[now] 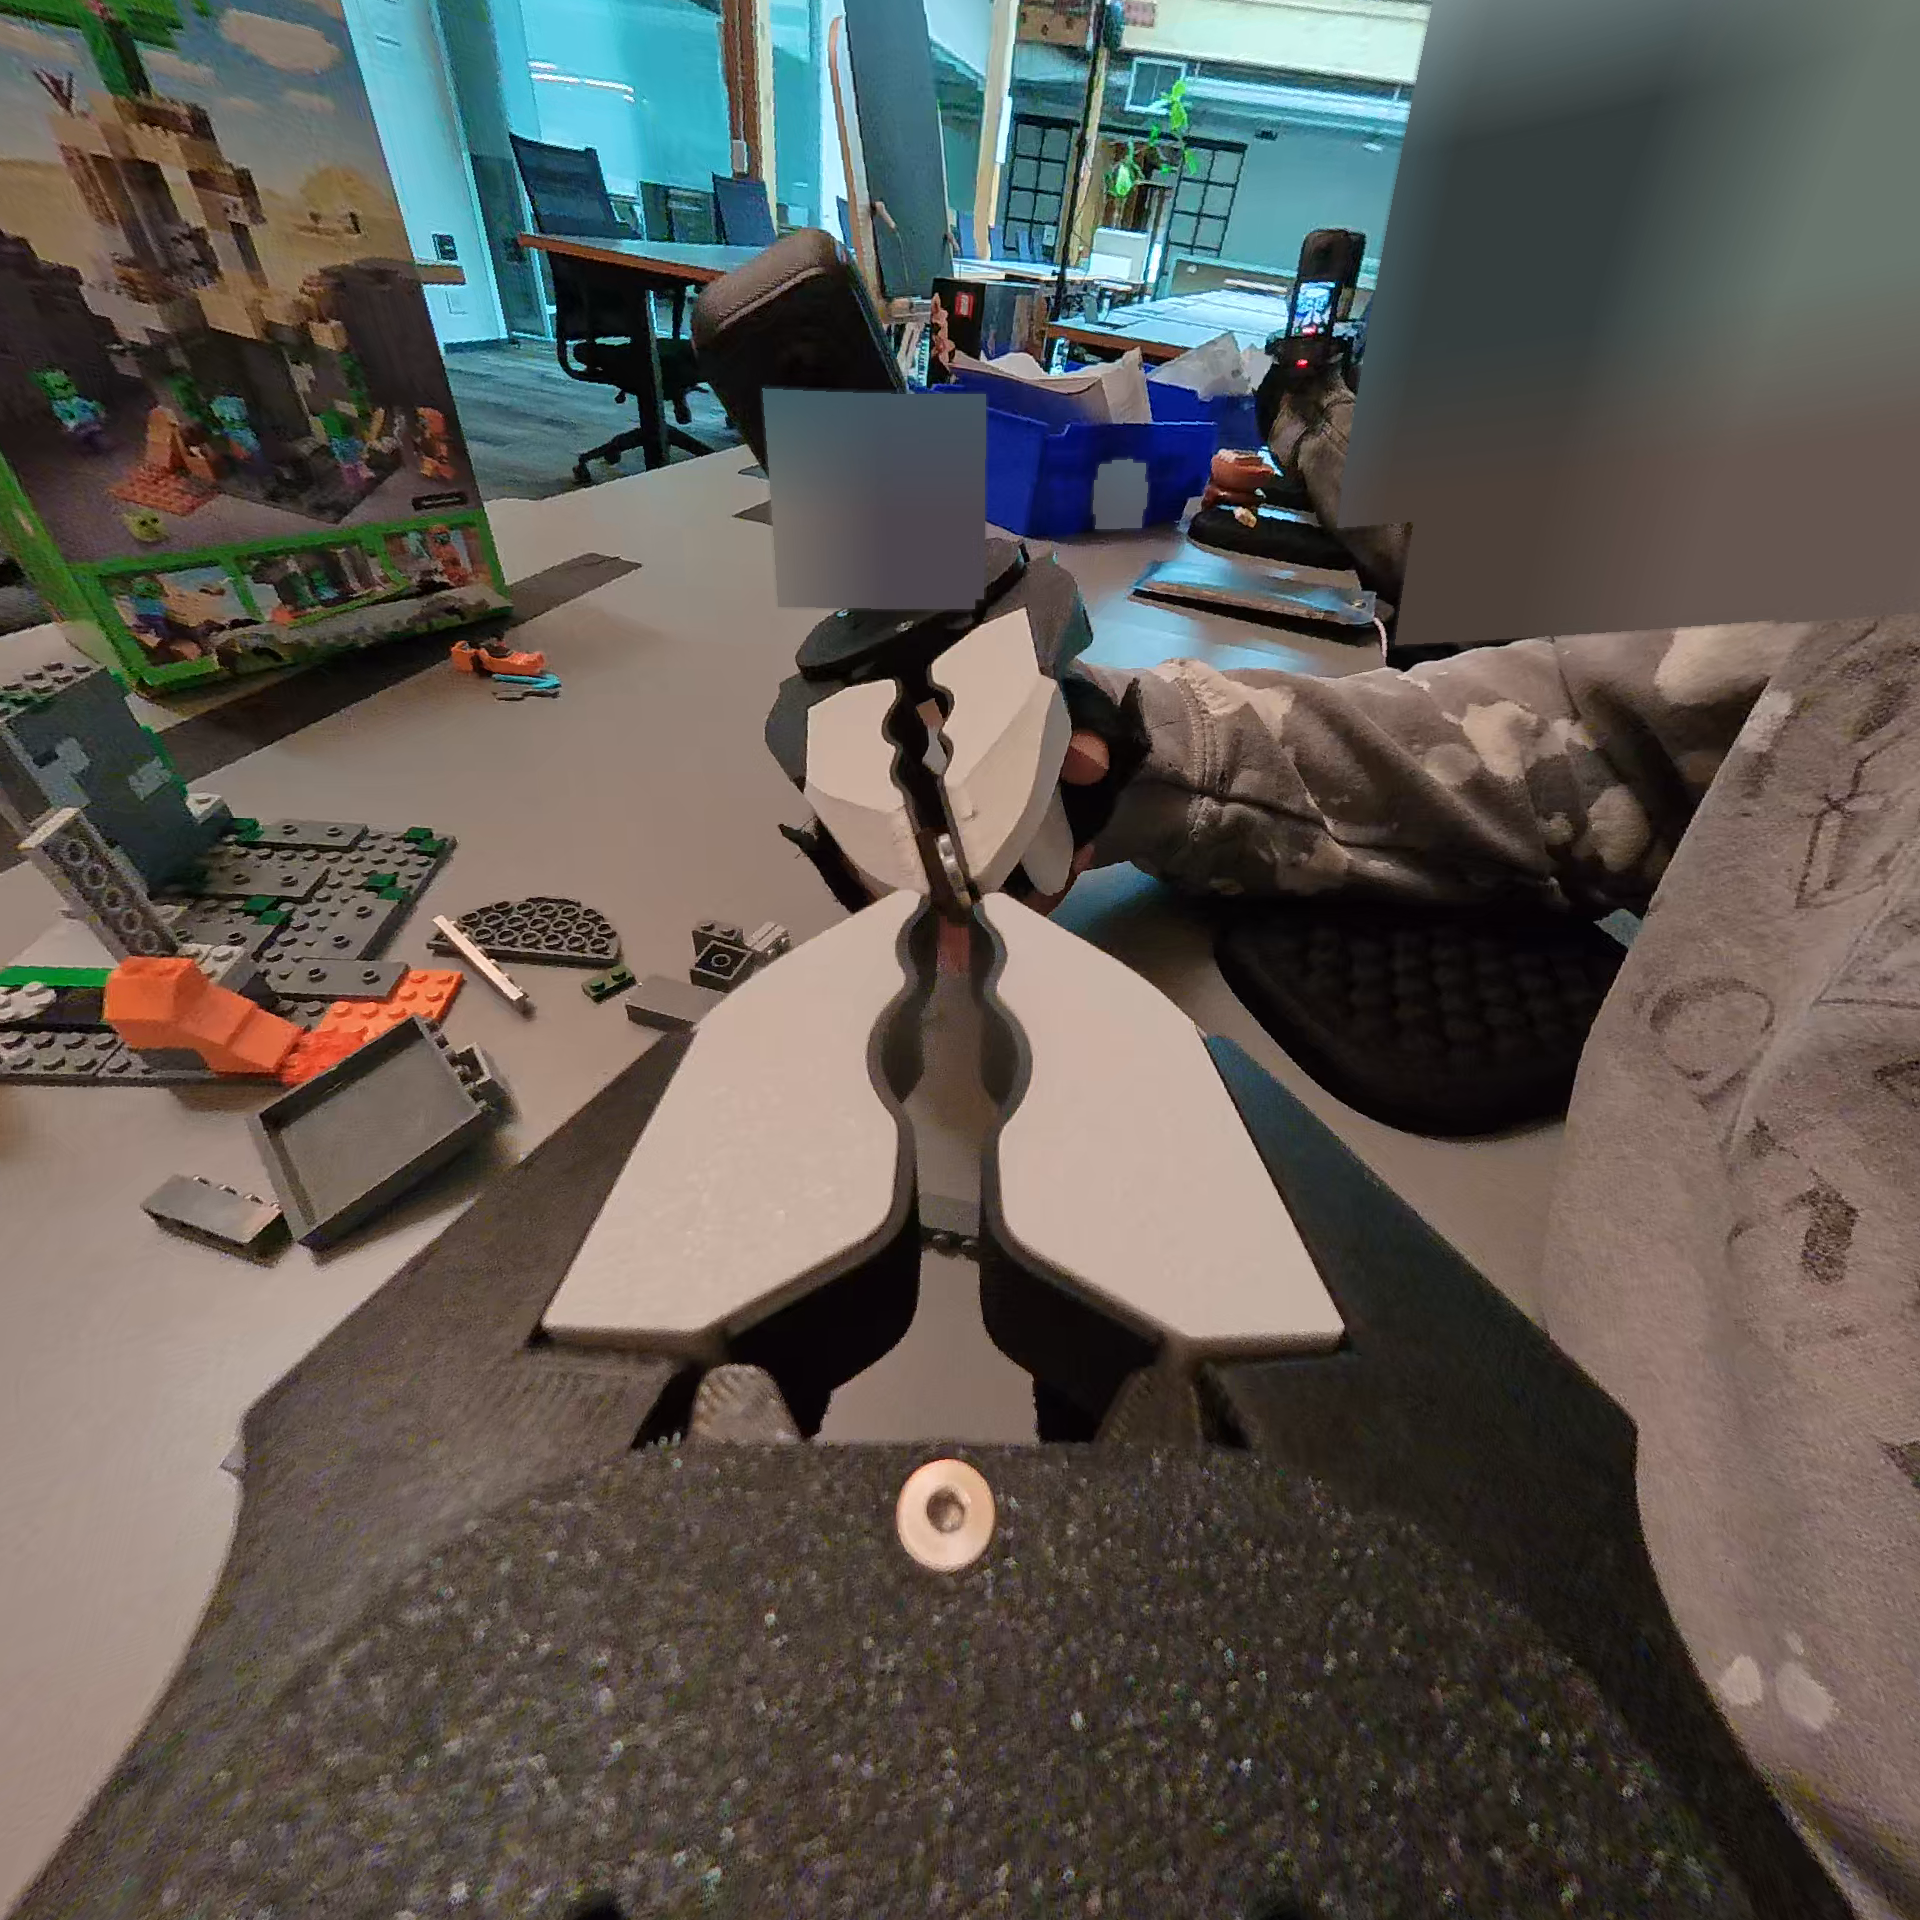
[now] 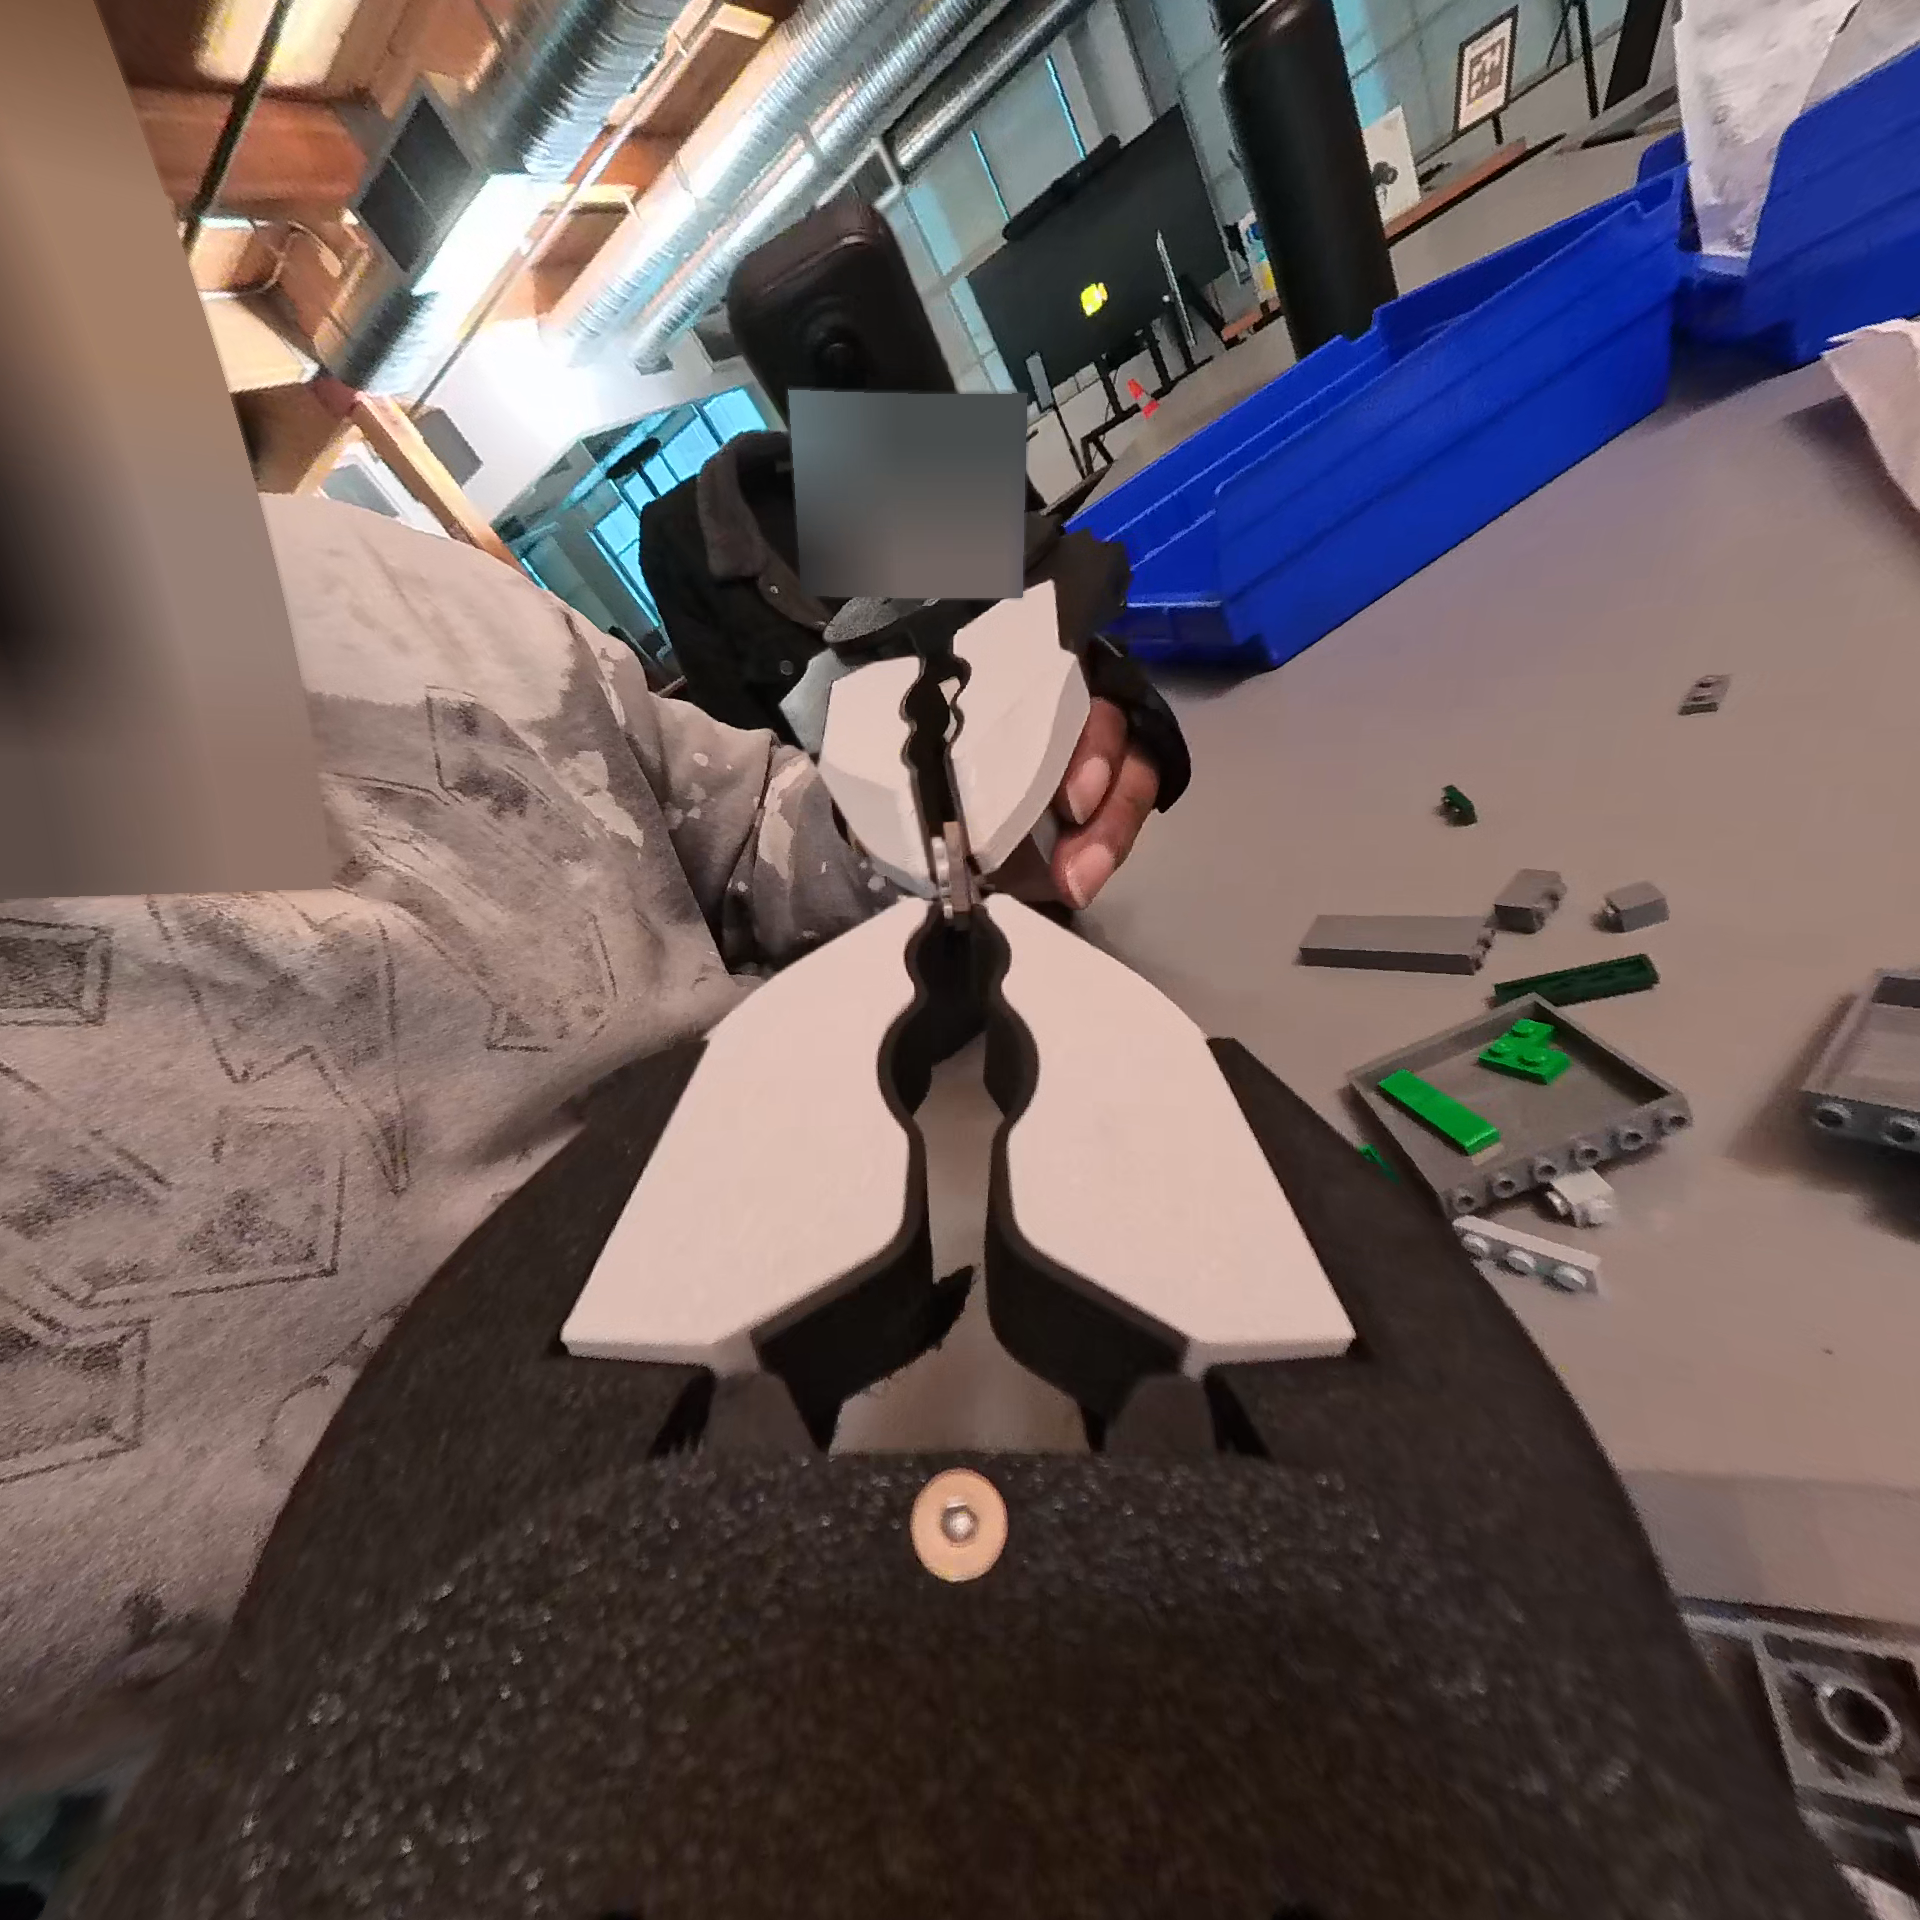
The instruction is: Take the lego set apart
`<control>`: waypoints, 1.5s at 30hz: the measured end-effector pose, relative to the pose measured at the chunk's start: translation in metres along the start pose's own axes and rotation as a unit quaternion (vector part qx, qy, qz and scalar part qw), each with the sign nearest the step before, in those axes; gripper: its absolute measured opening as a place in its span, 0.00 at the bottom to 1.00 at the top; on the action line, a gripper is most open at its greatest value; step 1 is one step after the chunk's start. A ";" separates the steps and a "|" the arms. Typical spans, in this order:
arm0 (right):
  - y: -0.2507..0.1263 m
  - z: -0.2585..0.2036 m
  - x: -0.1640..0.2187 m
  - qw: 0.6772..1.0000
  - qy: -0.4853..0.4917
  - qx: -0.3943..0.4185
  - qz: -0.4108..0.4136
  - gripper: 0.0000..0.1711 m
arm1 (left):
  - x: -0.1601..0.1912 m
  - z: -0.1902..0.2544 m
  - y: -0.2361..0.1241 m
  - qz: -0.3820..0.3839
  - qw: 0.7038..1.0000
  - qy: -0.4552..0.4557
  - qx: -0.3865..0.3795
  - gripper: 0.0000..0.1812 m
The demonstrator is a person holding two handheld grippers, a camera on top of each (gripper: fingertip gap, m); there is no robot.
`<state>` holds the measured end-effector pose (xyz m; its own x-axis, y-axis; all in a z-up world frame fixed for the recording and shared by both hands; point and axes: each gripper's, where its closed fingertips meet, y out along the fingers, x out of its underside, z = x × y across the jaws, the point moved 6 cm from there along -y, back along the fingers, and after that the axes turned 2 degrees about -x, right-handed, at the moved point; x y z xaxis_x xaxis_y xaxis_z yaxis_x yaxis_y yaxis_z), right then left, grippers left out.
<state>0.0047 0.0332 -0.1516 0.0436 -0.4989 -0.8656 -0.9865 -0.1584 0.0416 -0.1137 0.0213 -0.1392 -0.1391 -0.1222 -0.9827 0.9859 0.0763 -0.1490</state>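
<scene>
My two grippers meet tip to tip above the grey table [image 1: 644,748]. My left gripper [image 1: 951,925] is shut on one end of a small light grey studded lego piece [image 1: 948,864]. My right gripper [image 2: 956,920] is shut on the other end of the same piece [image 2: 954,878]. In the left wrist view the right gripper's white fingers [image 1: 1013,748] face me, with a hand in a grey patterned sleeve [image 1: 1351,769] behind. The part-built dark grey set [image 1: 301,894] with an orange part [image 1: 197,1013] lies on the table to the left.
The lego box [image 1: 229,364] stands at the far left. Loose plates and a grey tray piece [image 1: 374,1127] lie near it. A black studded mat [image 1: 1403,1018] lies to the right. Blue bins [image 2: 1403,457] stand behind. A grey panel with green pieces [image 2: 1517,1101] and loose tiles lie at right. My two grippers' fingertips are within a few centimetres of each other.
</scene>
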 end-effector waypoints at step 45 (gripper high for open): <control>0.026 0.013 -0.021 0.918 -0.090 0.387 -0.001 0.07 | 0.004 -0.027 -0.003 -0.072 0.953 0.145 -0.257 0.02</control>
<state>-0.0242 0.0511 -0.1388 0.0867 -0.3397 -0.9365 -0.8059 0.5287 -0.2664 -0.1198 0.0473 -0.1458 -0.3630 0.1039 -0.9260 0.7891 0.5627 -0.2462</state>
